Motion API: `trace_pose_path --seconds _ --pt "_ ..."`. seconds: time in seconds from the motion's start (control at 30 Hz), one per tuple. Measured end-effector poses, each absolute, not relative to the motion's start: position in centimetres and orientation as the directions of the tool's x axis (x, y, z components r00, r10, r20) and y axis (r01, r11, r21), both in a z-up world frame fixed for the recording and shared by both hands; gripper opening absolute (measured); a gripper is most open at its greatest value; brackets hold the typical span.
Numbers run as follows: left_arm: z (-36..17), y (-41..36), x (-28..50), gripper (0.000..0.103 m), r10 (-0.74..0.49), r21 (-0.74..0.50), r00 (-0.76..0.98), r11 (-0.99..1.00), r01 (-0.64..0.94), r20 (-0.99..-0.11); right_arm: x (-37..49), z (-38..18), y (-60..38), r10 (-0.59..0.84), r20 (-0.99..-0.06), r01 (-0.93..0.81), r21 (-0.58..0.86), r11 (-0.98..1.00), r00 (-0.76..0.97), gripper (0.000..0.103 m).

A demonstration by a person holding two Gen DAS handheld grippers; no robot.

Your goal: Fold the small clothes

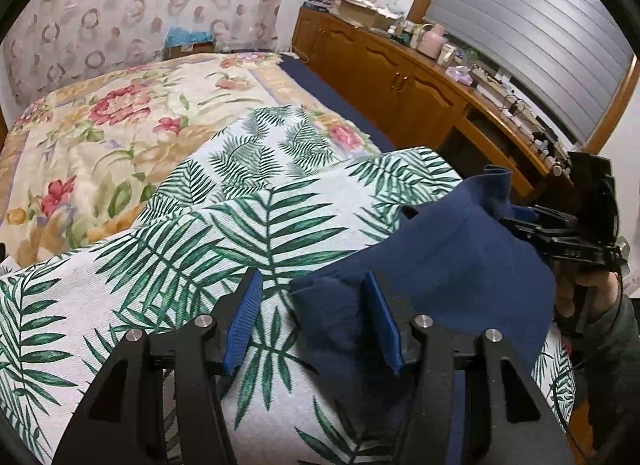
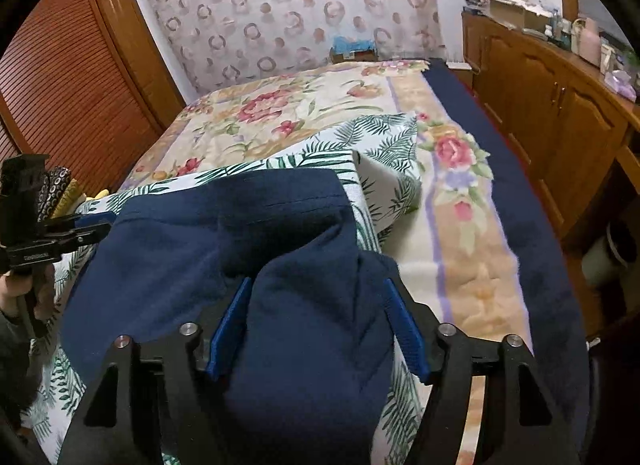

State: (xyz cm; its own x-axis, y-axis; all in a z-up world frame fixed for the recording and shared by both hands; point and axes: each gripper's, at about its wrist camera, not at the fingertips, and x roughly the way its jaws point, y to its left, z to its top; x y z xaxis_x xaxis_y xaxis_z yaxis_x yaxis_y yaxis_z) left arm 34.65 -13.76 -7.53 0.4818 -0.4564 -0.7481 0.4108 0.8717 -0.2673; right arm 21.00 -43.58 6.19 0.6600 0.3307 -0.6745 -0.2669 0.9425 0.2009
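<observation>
A navy blue garment (image 1: 460, 265) lies rumpled on a palm-leaf cloth (image 1: 192, 233) spread over the bed. My left gripper (image 1: 313, 279) stands open at the garment's left edge. Its right pad (image 1: 382, 321) rests against the navy fabric, and its left pad is over the leaf cloth. In the right wrist view the garment (image 2: 224, 233) bulges up between the wide-apart fingers of my right gripper (image 2: 318, 283), which is open and not pinching it. Each gripper shows in the other's view: the right one (image 1: 516, 221) at the garment's raised corner, the left one (image 2: 100, 227) at its far edge.
A floral blanket (image 1: 120, 105) covers the bed beyond the leaf cloth, with a navy sheet (image 2: 520, 205) along its right side. A wooden cabinet (image 1: 400, 69) cluttered with small items runs along the right. A louvred wooden door (image 2: 68, 97) stands on the left.
</observation>
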Motion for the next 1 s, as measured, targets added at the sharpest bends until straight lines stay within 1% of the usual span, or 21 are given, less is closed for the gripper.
trace_pose_path --seconds 0.07,0.1,0.27,0.33,0.37,0.4,0.43,0.47,0.5,0.57,0.6,0.63,0.67,0.7,0.77,0.8,0.87,1.0 --pt "-7.5 -14.2 34.5 0.054 -0.463 -0.264 0.476 0.865 0.426 -0.748 21.3 5.8 -43.5 0.315 -0.678 -0.250 0.196 0.948 0.664 0.085" --pt "-7.6 -14.3 34.5 0.054 -0.459 -0.259 0.474 0.866 0.427 -0.751 21.5 5.6 -43.2 0.325 -0.681 -0.250 0.210 0.945 0.657 0.085" --pt "-8.3 -14.5 34.9 0.054 -0.459 -0.272 0.459 0.868 0.416 -0.761 22.0 5.0 -43.8 0.401 -0.678 -0.251 0.314 0.916 0.616 0.085" --pt "-8.3 -14.6 35.0 0.054 -0.462 -0.269 0.460 0.864 0.425 -0.758 22.0 4.9 -44.2 0.425 -0.674 -0.254 0.343 0.905 0.604 0.083" --pt "-8.2 -14.7 35.0 0.054 -0.463 -0.269 0.458 0.863 0.428 -0.758 22.0 4.9 -44.3 0.438 -0.669 -0.260 0.355 0.898 0.601 0.079" --pt "-8.3 -14.8 35.0 0.054 -0.470 -0.273 0.453 0.859 0.434 -0.757 21.9 4.9 -44.6 0.452 -0.663 -0.266 0.367 0.891 0.598 0.073" --pt "-8.3 -14.9 35.0 0.054 -0.479 -0.280 0.447 0.853 0.440 -0.756 21.8 4.9 -44.5 0.465 -0.656 -0.276 0.376 0.884 0.594 0.070" --pt "-8.3 -15.0 35.0 0.054 -0.486 -0.284 0.442 0.848 0.448 -0.754 21.7 5.0 -44.5 0.468 -0.652 -0.283 0.376 0.883 0.596 0.063" --pt "-8.3 -15.1 35.0 0.054 -0.485 -0.280 0.442 0.847 0.451 -0.755 21.5 5.1 -44.5 0.463 -0.652 -0.286 0.365 0.886 0.601 0.060" --pt "-8.2 -15.3 35.0 0.053 -0.488 -0.279 0.439 0.844 0.458 -0.754 21.3 5.1 -44.3 0.436 -0.658 -0.286 0.329 0.900 0.614 0.057" --pt "-8.2 -15.2 35.0 0.043 -0.494 -0.285 0.435 0.840 0.461 -0.753 21.1 5.2 -44.2 0.420 -0.660 -0.284 0.310 0.907 0.623 0.051" --pt "-8.2 -15.2 35.0 0.038 -0.500 -0.292 0.432 0.837 0.462 -0.751 20.9 5.4 -44.2 0.405 -0.658 -0.282 0.291 0.914 0.634 0.046" --pt "-8.1 -15.2 34.9 0.034 -0.500 -0.291 0.434 0.838 0.462 -0.749 20.6 5.6 -44.0 0.405 -0.651 -0.292 0.281 0.914 0.641 0.034" --pt "-8.0 -15.2 34.8 0.027 -0.502 -0.293 0.434 0.837 0.463 -0.748 20.2 5.8 -43.7 0.397 -0.651 -0.296 0.266 0.917 0.646 0.028" --pt "-7.6 -15.2 34.5 0.015 -0.519 -0.306 0.428 0.827 0.473 -0.740 19.6 6.1 -43.0 0.387 -0.656 -0.313 0.234 0.920 0.648 0.022" --pt "-7.4 -15.3 34.3 0.013 -0.521 -0.305 0.430 0.825 0.476 -0.738 19.3 6.1 -42.8 0.377 -0.657 -0.320 0.213 0.923 0.653 0.019" --pt "-6.9 -15.2 33.8 0.012 -0.532 -0.310 0.436 0.818 0.484 -0.726 18.8 6.5 -42.8 0.381 -0.642 -0.328 0.207 0.922 0.665 0.017" --pt "-4.6 -14.9 31.5 0.011 -0.552 -0.291 0.481 0.807 0.514 -0.682 16.9 8.3 -43.3 0.406 -0.561 -0.346 0.216 0.913 0.721 0.015"
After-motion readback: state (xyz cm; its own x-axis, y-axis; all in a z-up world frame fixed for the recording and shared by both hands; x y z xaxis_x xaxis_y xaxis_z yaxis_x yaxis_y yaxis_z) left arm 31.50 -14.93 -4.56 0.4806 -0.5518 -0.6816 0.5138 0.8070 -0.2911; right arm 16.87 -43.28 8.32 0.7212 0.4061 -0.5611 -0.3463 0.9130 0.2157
